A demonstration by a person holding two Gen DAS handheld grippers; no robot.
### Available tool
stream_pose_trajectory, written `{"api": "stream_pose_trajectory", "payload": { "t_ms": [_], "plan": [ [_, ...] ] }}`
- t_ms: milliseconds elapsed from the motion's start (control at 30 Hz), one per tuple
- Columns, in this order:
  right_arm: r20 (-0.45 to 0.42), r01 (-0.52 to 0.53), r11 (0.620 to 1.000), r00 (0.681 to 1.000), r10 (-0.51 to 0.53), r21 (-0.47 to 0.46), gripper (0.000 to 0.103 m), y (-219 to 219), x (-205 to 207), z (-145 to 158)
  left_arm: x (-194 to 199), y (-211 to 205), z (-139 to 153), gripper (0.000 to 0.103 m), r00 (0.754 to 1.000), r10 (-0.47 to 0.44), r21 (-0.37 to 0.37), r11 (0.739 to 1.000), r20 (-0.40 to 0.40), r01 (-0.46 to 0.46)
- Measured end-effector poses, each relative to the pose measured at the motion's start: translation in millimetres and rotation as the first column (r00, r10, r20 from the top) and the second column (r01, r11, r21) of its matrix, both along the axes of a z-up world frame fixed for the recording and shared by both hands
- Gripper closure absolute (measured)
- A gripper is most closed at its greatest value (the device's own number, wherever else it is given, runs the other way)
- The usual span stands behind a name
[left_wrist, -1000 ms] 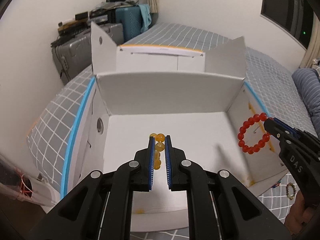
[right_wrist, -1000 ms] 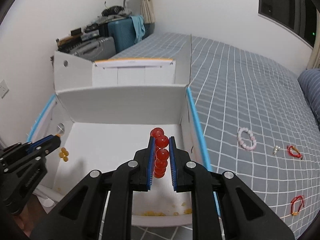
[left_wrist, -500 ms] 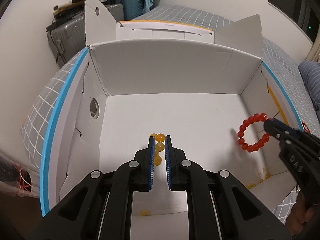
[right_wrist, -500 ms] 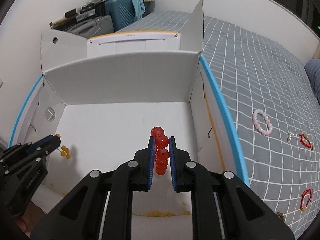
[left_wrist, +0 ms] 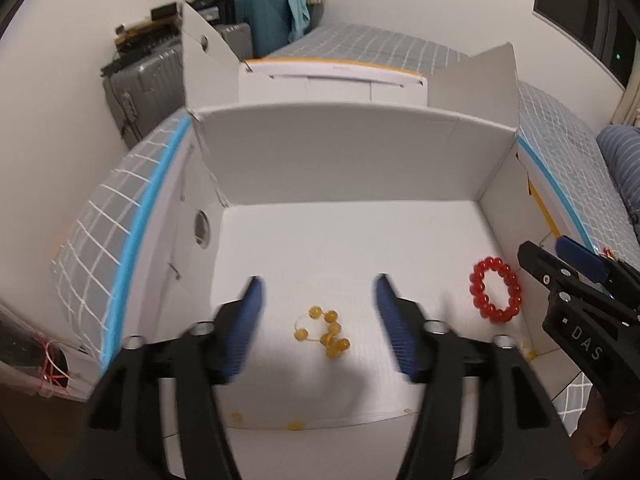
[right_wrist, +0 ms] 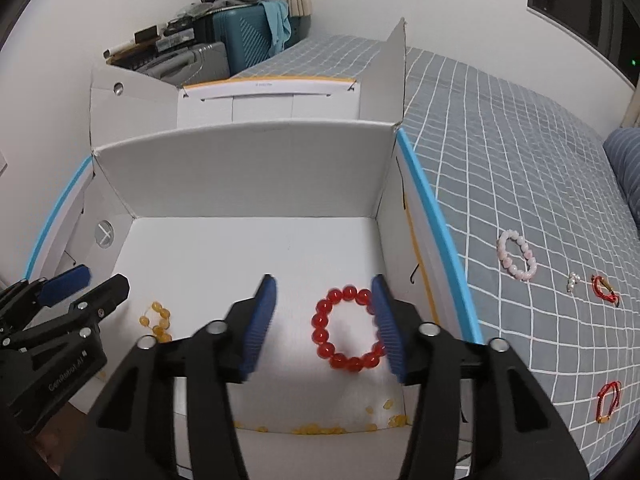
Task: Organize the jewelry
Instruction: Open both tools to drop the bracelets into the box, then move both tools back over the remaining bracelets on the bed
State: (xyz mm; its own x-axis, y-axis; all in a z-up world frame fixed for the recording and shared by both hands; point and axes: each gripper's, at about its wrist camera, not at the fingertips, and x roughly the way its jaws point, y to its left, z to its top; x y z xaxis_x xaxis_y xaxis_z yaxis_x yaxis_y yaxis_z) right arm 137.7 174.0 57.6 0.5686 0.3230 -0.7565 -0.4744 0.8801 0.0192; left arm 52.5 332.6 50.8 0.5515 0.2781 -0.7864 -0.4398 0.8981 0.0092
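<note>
On the bed (right_wrist: 520,160), inside the white box (left_wrist: 340,168), both hand-held grippers are opening: left (left_wrist: 318,312) releasing the yellow bracelet (left_wrist: 326,332), right (right_wrist: 323,312) releasing the red bracelet (right_wrist: 346,328).

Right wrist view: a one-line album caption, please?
Right gripper opening above a red bracelet lying in a white box.

Dim indoor light (perhaps overhead), fisheye-warped edges

Left black two-finger gripper with blue pads (left_wrist: 318,300) points steeply downward, jaws opening, pads clear of anything. Right black two-finger gripper with blue pads (right_wrist: 324,306) sits at its three o'clock, equally pitched down, jaws opening too, gripping nothing.
</note>
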Motion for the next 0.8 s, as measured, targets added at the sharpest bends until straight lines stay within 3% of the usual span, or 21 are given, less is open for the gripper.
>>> {"api": "stream_pose_trajectory", "payload": {
  "t_ms": [167, 233, 467, 800],
  "plan": [
    [0.033, 0.012, 1.000, 0.999, -0.013, 0.029, 0.030, -7, -3, 11, -6, -2, 11, 0.021, 0.999, 0.009, 0.012, 1.000, 0.036, -0.010],
    [0.048, 0.020, 0.999, 0.999, -0.022, 0.040, 0.022, -10, -5, 15, -7, -4, 14, 0.020, 0.999, 0.008, 0.019, 1.000, 0.042, -0.009],
    [0.072, 0.052, 0.997, 0.996, -0.055, 0.049, 0.014, -27, -5, 26, -8, -20, 28, 0.007, 0.996, -0.008, 0.039, 0.999, 0.084, 0.004],
    [0.100, 0.138, 0.989, 0.985, -0.143, 0.057, 0.008, -88, -3, 45, 5, -70, 44, 0.006, 0.989, -0.081, 0.043, 0.996, 0.124, 0.076]
  ]
}}
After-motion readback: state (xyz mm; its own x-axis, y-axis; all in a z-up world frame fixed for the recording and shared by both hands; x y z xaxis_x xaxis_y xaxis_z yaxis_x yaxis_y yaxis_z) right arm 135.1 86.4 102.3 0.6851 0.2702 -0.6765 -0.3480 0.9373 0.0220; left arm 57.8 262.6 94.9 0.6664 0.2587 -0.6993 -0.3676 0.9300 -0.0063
